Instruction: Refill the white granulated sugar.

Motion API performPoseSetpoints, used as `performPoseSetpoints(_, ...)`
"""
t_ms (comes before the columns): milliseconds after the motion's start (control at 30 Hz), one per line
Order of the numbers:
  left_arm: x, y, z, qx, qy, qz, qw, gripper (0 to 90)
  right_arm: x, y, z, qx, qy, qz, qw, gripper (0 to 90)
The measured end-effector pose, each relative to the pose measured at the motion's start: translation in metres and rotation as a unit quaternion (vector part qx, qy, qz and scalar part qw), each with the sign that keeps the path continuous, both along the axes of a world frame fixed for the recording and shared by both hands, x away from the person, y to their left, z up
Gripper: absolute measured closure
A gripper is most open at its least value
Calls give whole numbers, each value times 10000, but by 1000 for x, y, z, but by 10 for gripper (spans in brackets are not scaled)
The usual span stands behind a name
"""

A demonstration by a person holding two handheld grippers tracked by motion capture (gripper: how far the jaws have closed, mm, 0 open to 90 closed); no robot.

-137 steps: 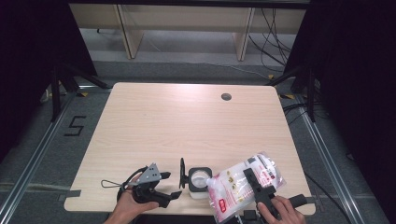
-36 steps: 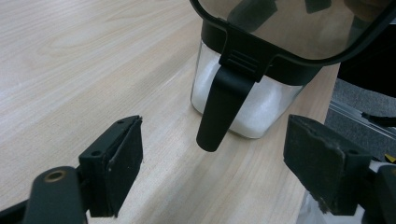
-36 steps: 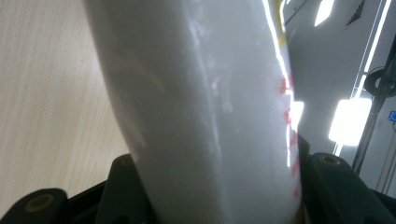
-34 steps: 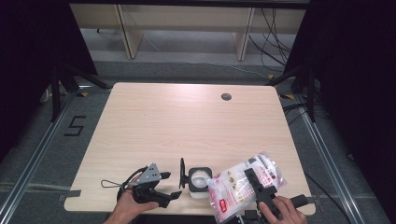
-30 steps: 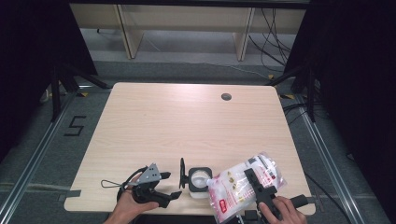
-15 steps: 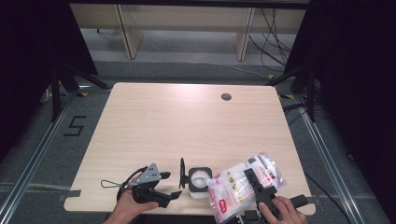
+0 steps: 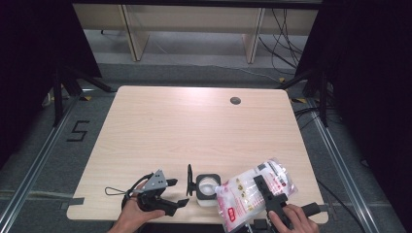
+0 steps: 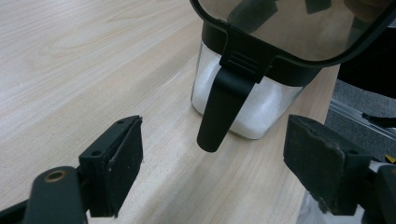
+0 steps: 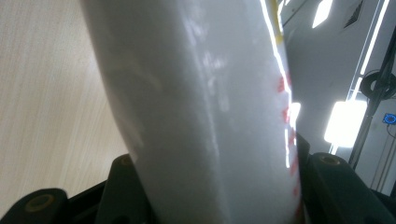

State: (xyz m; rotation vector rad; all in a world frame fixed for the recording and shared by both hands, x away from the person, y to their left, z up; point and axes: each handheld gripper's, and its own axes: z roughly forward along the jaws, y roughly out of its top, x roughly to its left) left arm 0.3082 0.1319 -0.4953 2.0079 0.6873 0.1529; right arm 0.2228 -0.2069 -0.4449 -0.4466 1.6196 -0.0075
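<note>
Right at the near edge of the surface [image 7: 194, 131], the right tool [image 7: 266, 194] is clamping a white plastic bag [image 7: 252, 191] with red print. In the right gripper view the bag [image 9: 205, 107] is sitting squeezed between both jaws, bulging up and hiding most of what's beyond. The person's right hand [image 7: 291, 221] is wrapping the handle at the bottom right of the high view. The bag is tilting up and toward the left, with its lower corner hanging just beside a small jar [image 7: 208, 187].

The jar is sitting on the surface between the 2 tools, close to the near edge. It's clear with a black collar, and it's holding something white and grainy in the bottom. Its lid [image 7: 190, 179] is flipped open and standing upright on the jar's left side. From the left gripper view the jar [image 8: 243, 100] is sitting just ahead, with the lid [image 8: 299, 28] leaning over it and a black tab [image 8: 222, 109] hanging down the front.

The left tool [image 7: 167, 194] is lying low just left of the jar, held by the left hand [image 7: 133, 213]. Its jaws are gaping wide with nothing between them, pointing at the jar but not touching it.

Farther back the surface is running out to a dark round grommet [image 7: 235, 100] near the far edge.
</note>
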Motion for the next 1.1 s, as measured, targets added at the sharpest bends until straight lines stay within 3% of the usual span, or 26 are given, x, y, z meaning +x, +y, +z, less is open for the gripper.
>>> performPoseSetpoints(33, 2, 2, 1, 179, -53, -57, 9998, 196, 0, 0, -1, 49, 2, 7, 10000, 525)
performPoseSetpoints(67, 1, 1, 0, 72, -24, -44, 10000, 195, 0, 0, 0, -15, -8, -26, 10000, 525)
performPoseSetpoints(200, 0, 1, 0, 37, -1, -18, 10000, 195, 0, 1, 1, -38, -15, 6, 10000, 525)
performPoseSetpoints(267, 2, 1, 0, 86, -58, -71, 9999, 196, 0, 1, -1, 92, 11, -6, 10000, 525)
performPoseSetpoints(300, 0, 0, 0, -12, 3, 5, 10000, 196, 0, 1, -1, 73, -8, 23, 10000, 525)
performPoseSetpoints(400, 0, 0, 0, 1, -4, -3, 10000, 196, 0, 0, 0, -8, 0, -2, 10000, 525)
performPoseSetpoints(467, 1, 1, 0, 80, -3, -8, 10000, 196, 0, 0, -1, 84, 17, -1, 10000, 525)
performPoseSetpoints(533, 1, 2, 1, 174, 8, -10, 9998, 196, 0, 0, 0, 19, 12, -1, 10000, 526)
performPoseSetpoints(567, 0, 0, -1, 8, 55, 5, 10000, 196, 0, -1, -2, 132, 65, -66, 9999, 526)
performPoseSetpoints(667, 2, 1, 0, 56, -45, -85, 9999, 196, 0, -1, -2, 133, 65, -69, 9999, 526)
performPoseSetpoints(900, 0, 1, -1, 59, 37, 26, 10000, 196, 1, 0, -1, 64, 20, 14, 10000, 529)
performPoseSetpoints(1000, -1, 1, 0, 10, -4, -14, 10000, 195, 0, 0, -2, 185, 43, 16, 9998, 530)
performPoseSetpoints(1100, -1, 3, 1, 91, -30, 1, 10000, 196, 0, 0, -1, 96, 43, -10, 9999, 532)
